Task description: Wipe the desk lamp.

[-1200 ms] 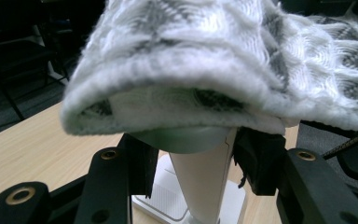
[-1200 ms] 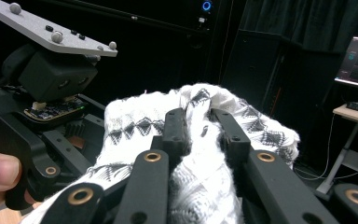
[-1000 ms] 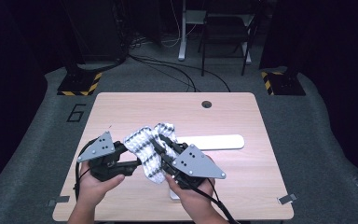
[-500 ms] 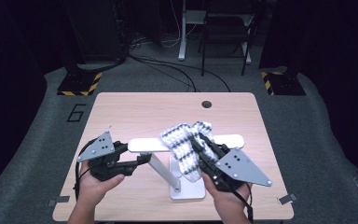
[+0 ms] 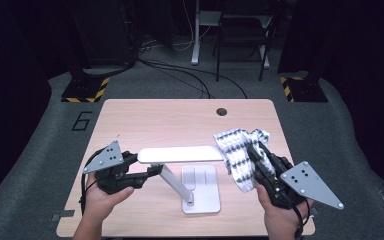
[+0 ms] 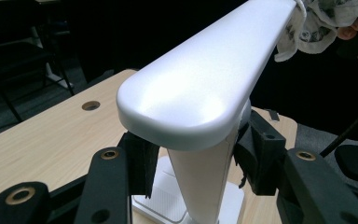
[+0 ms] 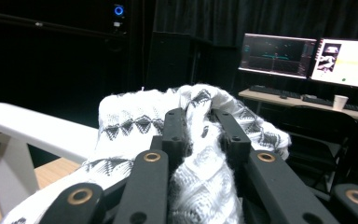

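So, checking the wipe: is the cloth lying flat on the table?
No, the cloth is bunched in the right gripper, at the lamp head's end.

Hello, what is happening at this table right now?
A person is wiping a white desk lamp with a patterned cloth. The left gripper clamps the lamp's upright arm just under its head. The right gripper is shut on the bunched cloth, which lies against the right end of the lamp head. The lamp stands on a wooden table.
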The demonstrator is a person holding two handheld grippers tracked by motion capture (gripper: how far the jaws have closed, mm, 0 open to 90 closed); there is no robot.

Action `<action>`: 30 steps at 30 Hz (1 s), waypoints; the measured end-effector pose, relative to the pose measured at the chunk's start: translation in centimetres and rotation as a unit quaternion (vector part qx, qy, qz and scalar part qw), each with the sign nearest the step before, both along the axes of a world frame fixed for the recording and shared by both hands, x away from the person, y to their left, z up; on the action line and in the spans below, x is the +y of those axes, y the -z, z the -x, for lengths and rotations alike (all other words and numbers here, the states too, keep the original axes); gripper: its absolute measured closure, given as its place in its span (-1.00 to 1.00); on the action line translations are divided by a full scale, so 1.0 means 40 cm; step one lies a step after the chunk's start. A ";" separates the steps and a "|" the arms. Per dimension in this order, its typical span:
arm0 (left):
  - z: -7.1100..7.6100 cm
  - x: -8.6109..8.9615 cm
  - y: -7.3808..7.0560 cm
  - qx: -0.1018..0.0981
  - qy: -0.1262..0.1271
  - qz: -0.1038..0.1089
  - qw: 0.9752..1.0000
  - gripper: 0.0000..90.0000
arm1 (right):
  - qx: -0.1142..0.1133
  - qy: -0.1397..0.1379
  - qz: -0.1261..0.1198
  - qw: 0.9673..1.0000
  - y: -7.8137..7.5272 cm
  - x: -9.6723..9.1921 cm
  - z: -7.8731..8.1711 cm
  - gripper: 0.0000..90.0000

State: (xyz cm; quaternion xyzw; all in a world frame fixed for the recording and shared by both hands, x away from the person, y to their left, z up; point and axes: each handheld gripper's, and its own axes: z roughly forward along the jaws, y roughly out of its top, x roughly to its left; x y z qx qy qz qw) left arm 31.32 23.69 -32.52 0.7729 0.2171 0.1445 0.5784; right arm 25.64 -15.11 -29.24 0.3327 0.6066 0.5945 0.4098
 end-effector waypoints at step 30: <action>0.002 0.001 0.000 -0.001 -0.003 -0.002 1.000 0.18 | 0.003 -0.093 0.017 0.995 0.014 0.201 -0.018 0.70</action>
